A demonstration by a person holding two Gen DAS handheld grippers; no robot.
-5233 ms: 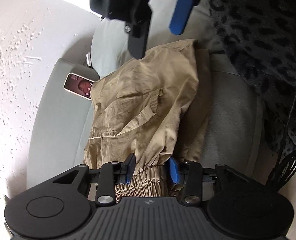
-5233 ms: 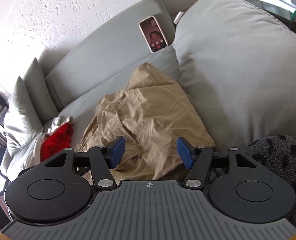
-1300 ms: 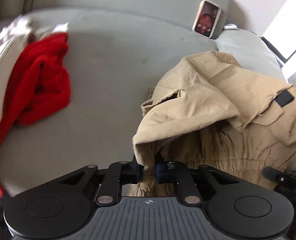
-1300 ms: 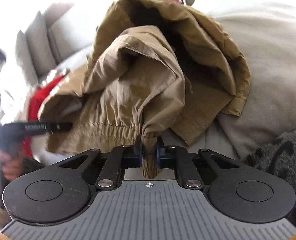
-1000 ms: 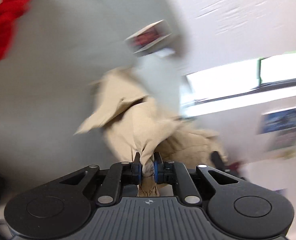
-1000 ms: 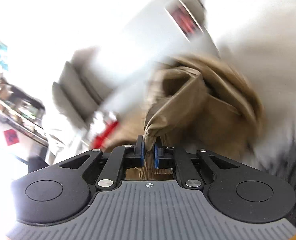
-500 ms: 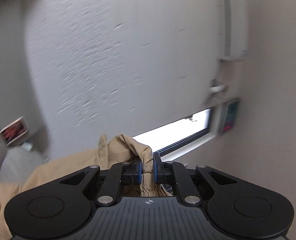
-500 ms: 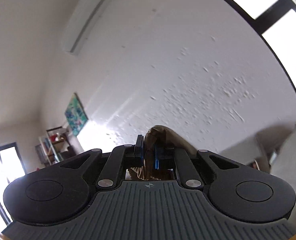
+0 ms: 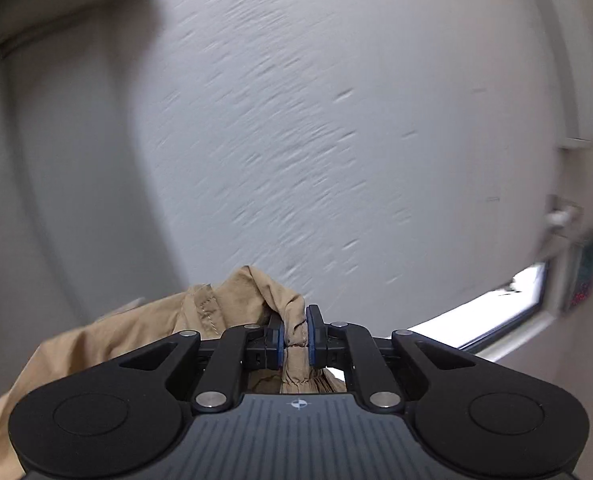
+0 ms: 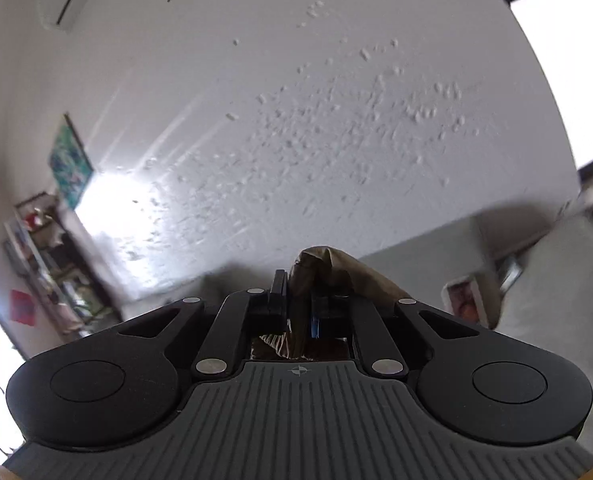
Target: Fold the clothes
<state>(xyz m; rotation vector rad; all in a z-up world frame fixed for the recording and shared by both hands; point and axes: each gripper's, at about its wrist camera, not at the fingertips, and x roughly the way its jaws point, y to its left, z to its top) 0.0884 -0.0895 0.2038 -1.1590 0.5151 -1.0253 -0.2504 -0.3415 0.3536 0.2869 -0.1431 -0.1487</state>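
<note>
Both grippers point up at a white textured wall point(image 10: 336, 128). The left gripper point(image 9: 295, 336) and right gripper point(image 10: 298, 304) each pinch a bunched fold of the tan garment point(image 9: 232, 304) between narrow fingers. The cloth hangs below them.

Black tongs point(image 9: 295, 332); blue pads point(image 9: 311, 334); silver screws.

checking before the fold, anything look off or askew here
Nothing damaged or spilled. Both tongs, left and right, are clamped on bunched folds of the tan garment, and both cameras face the wall, so its lie is hidden.
</note>
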